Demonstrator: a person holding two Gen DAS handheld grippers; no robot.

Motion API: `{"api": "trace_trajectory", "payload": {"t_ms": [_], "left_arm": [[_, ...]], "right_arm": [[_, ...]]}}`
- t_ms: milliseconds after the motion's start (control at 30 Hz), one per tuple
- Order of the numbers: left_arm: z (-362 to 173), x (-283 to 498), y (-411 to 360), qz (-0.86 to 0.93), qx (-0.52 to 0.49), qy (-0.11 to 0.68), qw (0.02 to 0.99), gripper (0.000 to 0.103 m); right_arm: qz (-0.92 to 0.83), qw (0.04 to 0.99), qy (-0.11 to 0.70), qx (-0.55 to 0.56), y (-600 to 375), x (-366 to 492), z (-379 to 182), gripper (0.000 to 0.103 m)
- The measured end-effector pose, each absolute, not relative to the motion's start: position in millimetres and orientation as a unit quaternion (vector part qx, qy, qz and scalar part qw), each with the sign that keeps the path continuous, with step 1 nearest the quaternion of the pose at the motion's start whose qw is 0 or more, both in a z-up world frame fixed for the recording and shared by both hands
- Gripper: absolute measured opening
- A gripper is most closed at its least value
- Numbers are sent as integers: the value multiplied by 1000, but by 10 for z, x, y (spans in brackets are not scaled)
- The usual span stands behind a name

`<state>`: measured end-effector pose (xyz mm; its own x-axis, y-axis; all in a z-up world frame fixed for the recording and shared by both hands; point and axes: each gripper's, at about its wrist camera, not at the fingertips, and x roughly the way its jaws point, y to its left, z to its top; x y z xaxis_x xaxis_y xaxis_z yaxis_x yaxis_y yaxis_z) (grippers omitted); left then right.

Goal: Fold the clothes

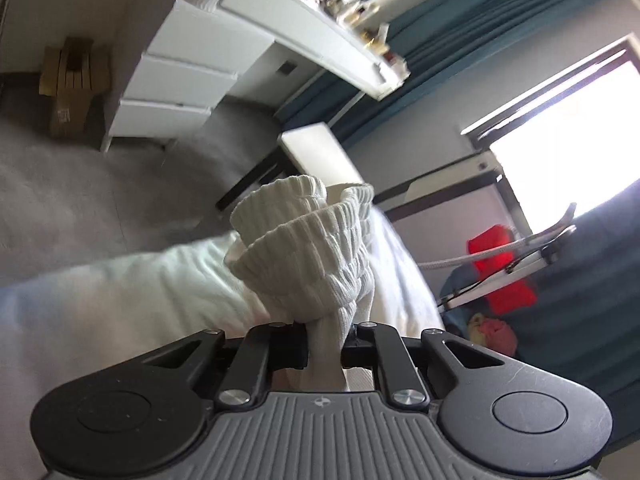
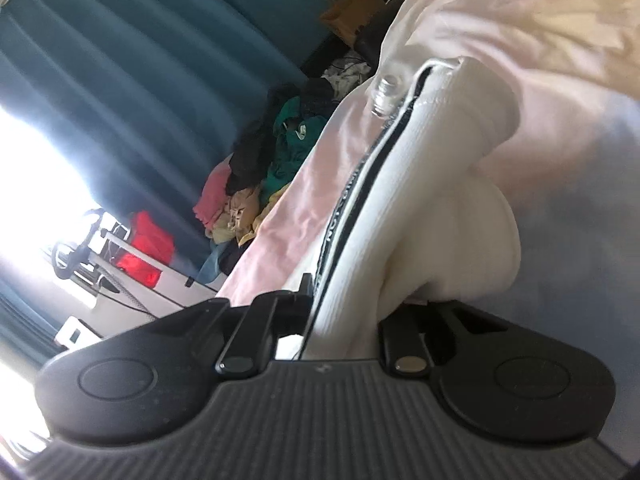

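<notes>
In the left wrist view, the left tongs are clenched on a bunched strip of white ribbed knit fabric, their black jaws nearly together with the cloth pinched between them. Above the jaws the white garment spreads into ribbed cuffs that fold over one another and stand up in front of the camera. Beneath and to the left lies a white bed sheet, blurred. Behind it are a grey carpet, a white chest of drawers with a cluttered top, a stack of cardboard against the wall, teal curtains and a bright window. To the right, a red object sits behind white cables.

In the right wrist view, the right tongs are closed on the same white garment, gripping a ribbed edge that runs beside a black-and-white printed band; the fabric fills the narrow gap between the jaws. A clear plastic toggle rests on the cloth further up. The garment lies against pale pink-white bedding. To the left, a pile of mixed clothes in green, black, pink and tan lies near the teal curtains, with a red object below it
</notes>
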<state>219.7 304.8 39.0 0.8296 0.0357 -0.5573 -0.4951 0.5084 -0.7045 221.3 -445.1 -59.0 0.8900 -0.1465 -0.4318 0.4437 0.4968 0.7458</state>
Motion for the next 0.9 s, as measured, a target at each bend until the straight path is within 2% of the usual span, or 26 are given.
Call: {"api": "trace_trajectory", "payload": {"t_ms": [233,400,500,600,733,767,833,867,900], "left_arm": [[941,1100,3440,158,-459,231,844,13],[1101,287,3757,155,-449,242,846,13],[911,-55,3908,163,-453,262,836,13],[581,-197,3963,180,-442,290,829,14],[196,-298,3972,194,-436,309,823,18],[170,-336,3972,187,-435,314,823,19],[117,-410,3971,174,-430,324,825,31],[126,-441,3942,166,-416,336,829,37],[135,-472,3910,158,-401,347,833,52]], "right_arm": [[-143,843,182,486,-4205,1428,-476,17],[-119,823,206,516,-4120,886,-538,17],[-117,798,236,542,-4086,645,-665,17],[-135,793,296,516,-4047,588,-790,17],[-133,752,319,562,-4090,444,-981,20],[-131,746,321,569,-4091,404,-989,24],[-136,741,324,573,-4102,317,-962,36],[-144,741,322,572,-4105,257,-929,49],[-152,741,319,570,-4103,191,-888,61]]}}
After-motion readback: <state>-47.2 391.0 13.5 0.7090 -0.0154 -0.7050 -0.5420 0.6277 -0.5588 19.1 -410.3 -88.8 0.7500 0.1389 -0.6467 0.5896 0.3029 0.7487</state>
